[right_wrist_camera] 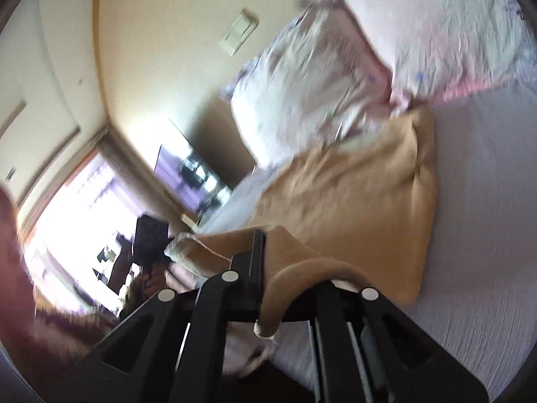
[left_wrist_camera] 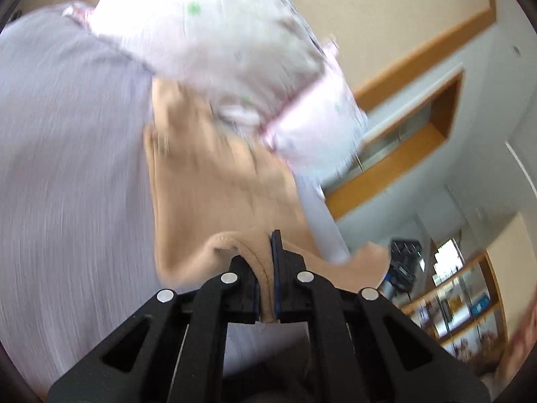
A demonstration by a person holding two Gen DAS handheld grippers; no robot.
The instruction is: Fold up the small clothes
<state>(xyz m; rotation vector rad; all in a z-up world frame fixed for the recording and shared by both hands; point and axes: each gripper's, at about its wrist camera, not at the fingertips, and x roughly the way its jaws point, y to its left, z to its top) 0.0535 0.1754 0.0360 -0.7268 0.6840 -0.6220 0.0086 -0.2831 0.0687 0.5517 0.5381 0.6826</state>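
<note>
On the pale lilac bed sheet [left_wrist_camera: 67, 154] lies a tan garment [left_wrist_camera: 208, 194]; the left gripper [left_wrist_camera: 266, 268] and right gripper [right_wrist_camera: 265, 268] each pinch its hem, floral bedding [left_wrist_camera: 208, 40] at twelve o'clock.

We're in a home, a bedroom by the look of it: pale striped bedsheet [left_wrist_camera: 67, 154] filling nine o'clock, floral pillow [left_wrist_camera: 214, 43] at twelve, wooden shelves [left_wrist_camera: 466, 302] at four. From the right camera, bright window [right_wrist_camera: 67, 228] at eight, light switch [right_wrist_camera: 238, 32] at twelve.
</note>
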